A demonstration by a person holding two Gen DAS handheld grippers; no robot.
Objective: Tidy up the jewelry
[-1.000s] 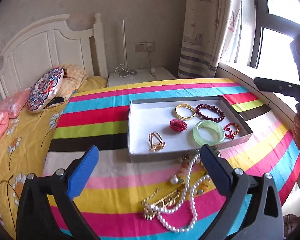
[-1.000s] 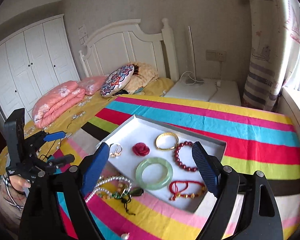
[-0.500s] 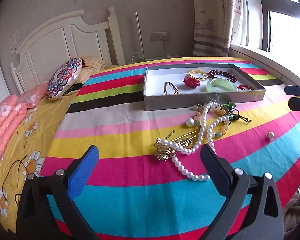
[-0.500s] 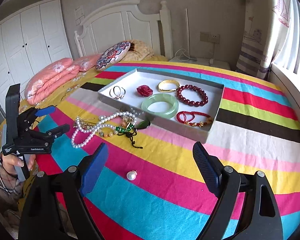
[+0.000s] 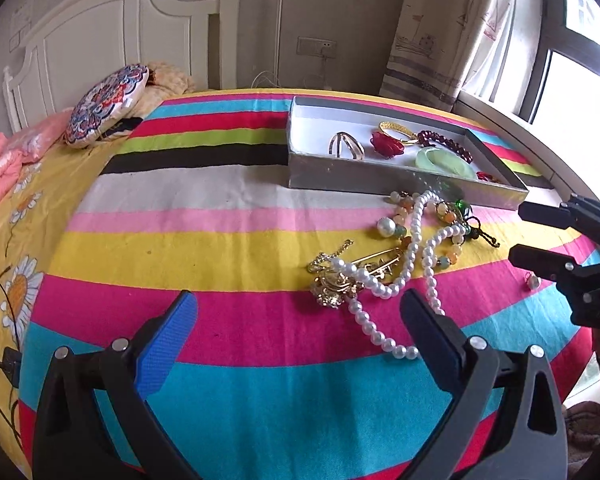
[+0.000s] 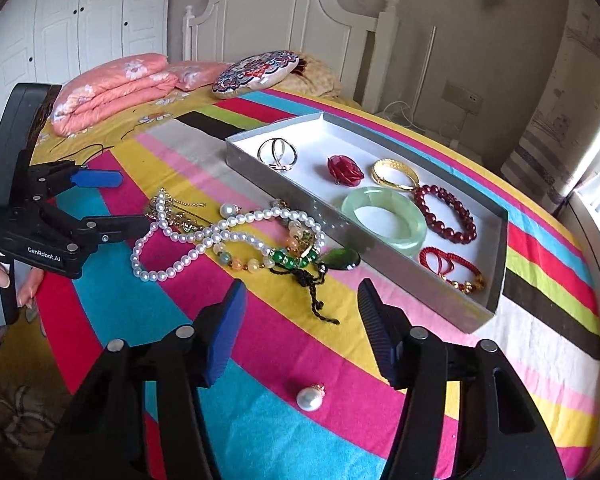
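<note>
White and round, the loose pearl [image 6: 310,399] lies on the striped bedspread [image 6: 284,440] just ahead of our right gripper [image 6: 300,328], roughly centred between its two fingers. Those fingers are spread wide and hold nothing. We judge this the nearest candidate for the right hand: straight forward and down, no sideways correction needed. A sphere on soft cloth may roll off the pads, so a slow close seems wise.

Beyond the pearl lies the tangle: a black cord [image 6: 312,292] trailing toward us, a green-beaded strand [image 6: 296,258], then the pearl necklace [image 6: 196,240] looped over a gold chain piece [image 6: 168,204]. The necklace's long axis runs from our near left toward the tray's near wall.

From the left wrist view, our left gripper [image 5: 296,328] also stands with fingers apart and empty. The necklace [image 5: 380,292] lies ahead and to the right of its midline; the tail of the strand ends touching or just beside the right finger [image 5: 424,332], we cannot tell which. The left hand is clearly nearer to this heap, and it would need to shift rightward to straddle it.

Farthest, the grey tray [image 6: 380,256] already holds paired rings [image 6: 278,154], a red rose piece [image 6: 344,170], a gold bangle [image 6: 394,174], a jade bangle [image 6: 384,220], a dark red bead bracelet [image 6: 448,214] and a red cord bracelet [image 6: 452,266]. The heap touches the tray's near wall.
</note>
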